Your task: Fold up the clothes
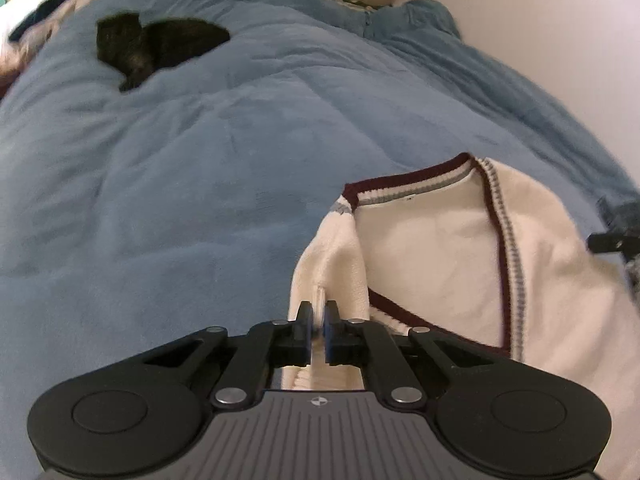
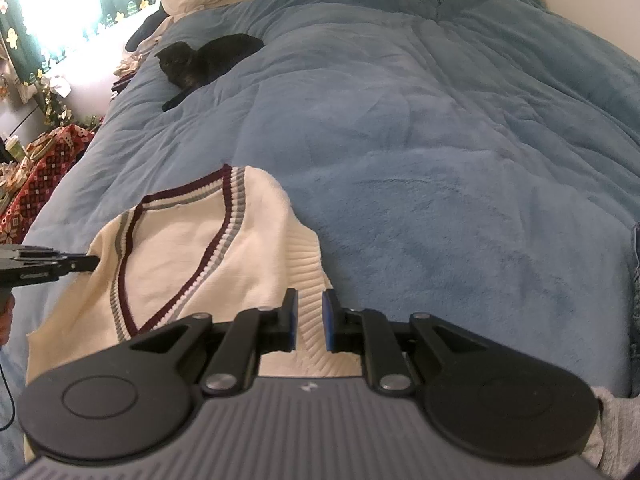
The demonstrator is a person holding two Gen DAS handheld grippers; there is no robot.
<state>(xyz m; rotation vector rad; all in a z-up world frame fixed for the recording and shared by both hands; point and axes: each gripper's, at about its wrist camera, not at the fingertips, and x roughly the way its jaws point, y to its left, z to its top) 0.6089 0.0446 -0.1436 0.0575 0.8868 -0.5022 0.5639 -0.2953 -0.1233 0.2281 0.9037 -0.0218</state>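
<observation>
1. The left gripper (image 1: 319, 312) points steeply down at the near edge of a cream knitted vest (image 1: 432, 248). Its two blue pads are almost together, and a thin fold of the cream fabric passes between them, so it pinches the vest at the left shoulder side.
2. In the right wrist view, the same left gripper (image 2: 94, 262) comes in from the left edge and its tip touches the left side of the vest (image 2: 192, 248).
3. The right gripper (image 2: 310, 316) also points down, over the ribbed armhole band of the vest. Its jaws stand a little apart with the ribbed band lying in the gap; I cannot tell if the pads really press on it.
4. The vest lies on the near part of a blue fluffy blanket (image 1: 200, 200) that covers the bed. Its V-neck with maroon and grey stripes faces up and points toward the grippers.
5. A grey sleeve (image 2: 616, 420) shows at the lower right corner of the right wrist view.
6. Far away, on the upper left part of the blanket (image 2: 440, 160), a black cat (image 2: 208, 62) lies well apart from the vest; it shows also in the left wrist view (image 1: 156, 46).
7. Beyond the bed, at the left, there is a red patterned cloth (image 2: 44, 172) with small things on it, beside the bed.
</observation>
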